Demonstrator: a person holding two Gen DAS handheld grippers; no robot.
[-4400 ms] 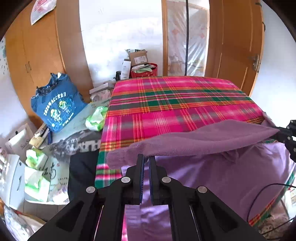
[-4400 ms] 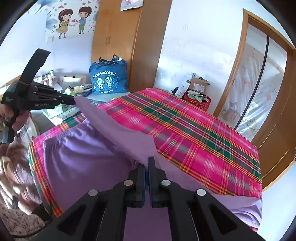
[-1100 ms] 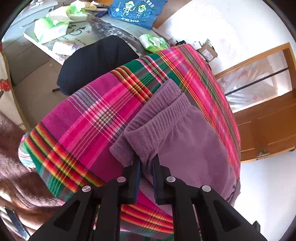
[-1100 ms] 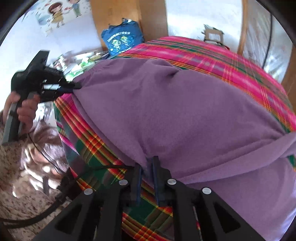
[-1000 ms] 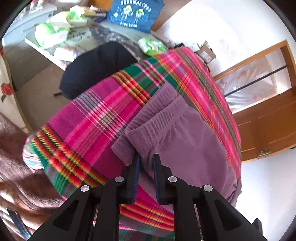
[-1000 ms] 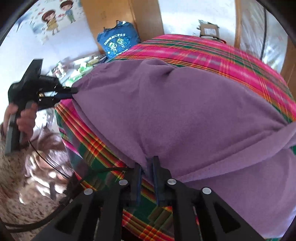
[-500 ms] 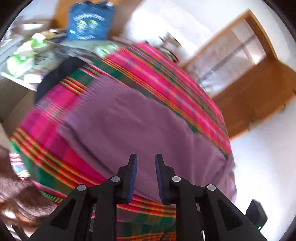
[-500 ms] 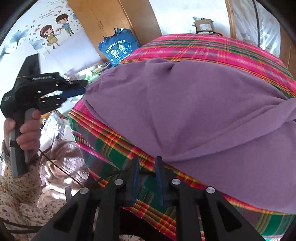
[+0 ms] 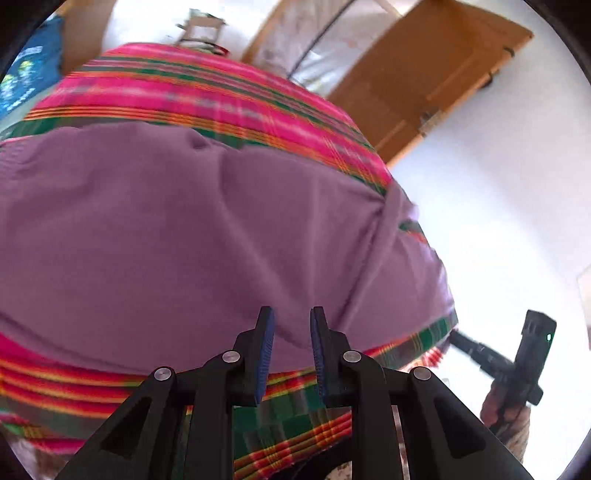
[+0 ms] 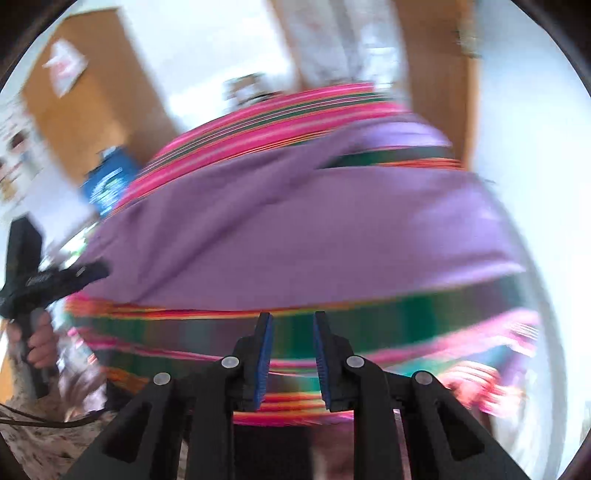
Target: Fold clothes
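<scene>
A purple garment lies folded in half on the pink, green and orange plaid cloth, close to its near edge. My left gripper hovers over the garment's near edge, open with nothing between its blue pads. In the blurred right wrist view the purple garment lies beyond my right gripper, which hangs over the plaid cloth's front border. Its jaws are opening and hold nothing. Each view shows the other gripper held in a hand: the right gripper and the left gripper.
A wooden door stands at the back right, a blue bag at the far left and a cardboard box behind the table. A wooden wardrobe and the blue bag show to the left. Cables trail near the person's lap.
Both grippers have let go of the purple garment's edge and opened. They pulled back toward the table's front and swung sideways. The garment now lies folded on the cloth.
</scene>
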